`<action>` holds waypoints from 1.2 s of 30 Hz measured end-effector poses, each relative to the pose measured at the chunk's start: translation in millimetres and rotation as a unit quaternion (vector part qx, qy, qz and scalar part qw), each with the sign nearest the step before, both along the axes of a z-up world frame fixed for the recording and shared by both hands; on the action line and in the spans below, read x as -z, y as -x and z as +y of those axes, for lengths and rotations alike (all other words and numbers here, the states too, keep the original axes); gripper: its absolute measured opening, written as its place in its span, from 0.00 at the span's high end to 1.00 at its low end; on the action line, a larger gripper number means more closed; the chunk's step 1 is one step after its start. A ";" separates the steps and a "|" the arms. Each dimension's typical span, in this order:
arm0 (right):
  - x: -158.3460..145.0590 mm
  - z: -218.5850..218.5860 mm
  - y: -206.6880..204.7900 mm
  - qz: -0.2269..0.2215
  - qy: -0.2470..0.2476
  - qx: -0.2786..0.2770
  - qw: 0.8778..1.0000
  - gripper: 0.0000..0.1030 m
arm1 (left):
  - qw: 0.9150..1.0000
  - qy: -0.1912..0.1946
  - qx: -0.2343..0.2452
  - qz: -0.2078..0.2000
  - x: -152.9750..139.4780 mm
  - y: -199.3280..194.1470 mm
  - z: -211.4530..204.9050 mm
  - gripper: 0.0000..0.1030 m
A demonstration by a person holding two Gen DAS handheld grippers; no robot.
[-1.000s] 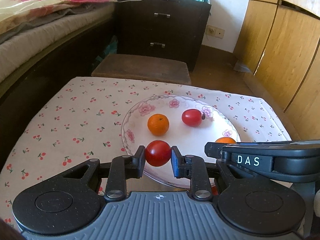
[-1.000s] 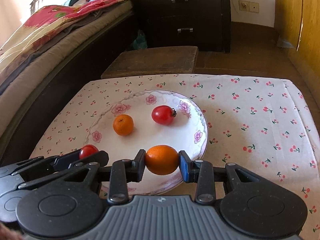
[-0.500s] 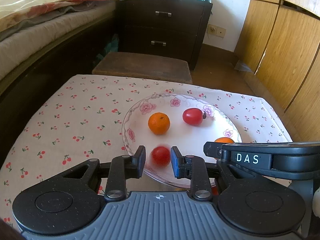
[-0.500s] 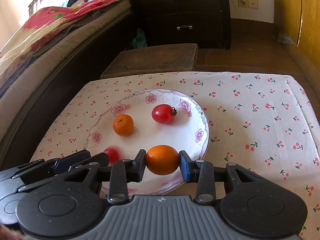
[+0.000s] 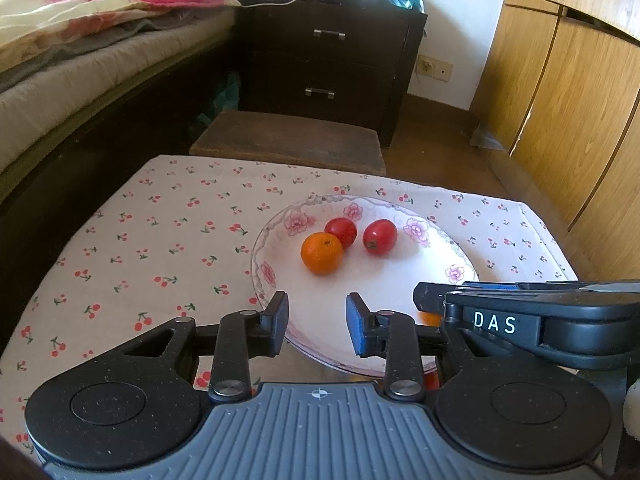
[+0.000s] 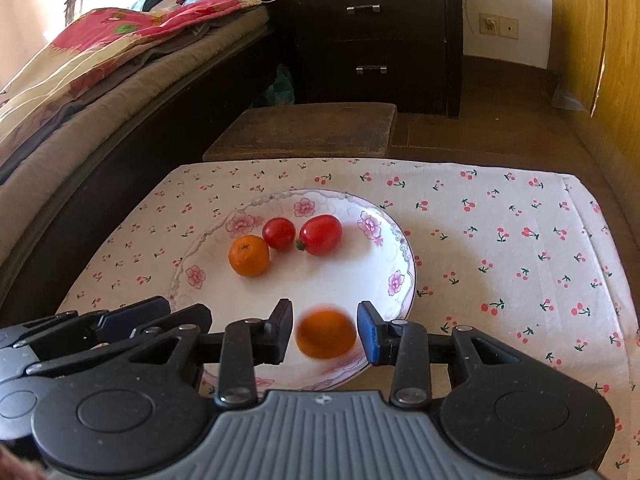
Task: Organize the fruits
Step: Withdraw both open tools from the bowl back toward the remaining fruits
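Orange (image 6: 325, 333), blurred, loose between spread jaws of right hand-held gripper (image 6: 325, 331), over near rim of plate (image 6: 404, 248). Left hand-held gripper (image 5: 317, 322) spread, empty. Risk noted: roll-off over rim onto table (image 6: 500, 264).

Home bedroom, bed (image 5: 80, 80), dark nightstand (image 5: 328, 68), wooden wardrobe (image 5: 568, 100)

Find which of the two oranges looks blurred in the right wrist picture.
The orange between the open right tongs at the plate's near edge is blurred; the smaller orange beside the tomatoes is sharp.
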State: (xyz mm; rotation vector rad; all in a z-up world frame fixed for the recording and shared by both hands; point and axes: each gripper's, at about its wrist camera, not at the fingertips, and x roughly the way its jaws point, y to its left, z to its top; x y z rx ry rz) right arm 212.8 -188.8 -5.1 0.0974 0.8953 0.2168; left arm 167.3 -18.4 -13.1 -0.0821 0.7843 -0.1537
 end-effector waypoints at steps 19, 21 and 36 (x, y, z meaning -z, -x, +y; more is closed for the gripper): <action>-20.3 14.2 24.9 -0.038 0.051 -0.014 0.998 0.64 | 1.000 -0.005 0.004 -0.017 -11.2 15.9 4.5 0.59; -21.5 15.6 26.9 -0.040 0.055 -0.016 0.998 0.64 | 1.000 -0.005 0.004 -0.018 -12.4 17.1 5.4 0.59; -19.7 18.9 45.8 -0.025 0.047 -0.029 0.998 0.64 | 1.000 -0.012 0.009 -0.021 -15.8 34.3 17.9 0.54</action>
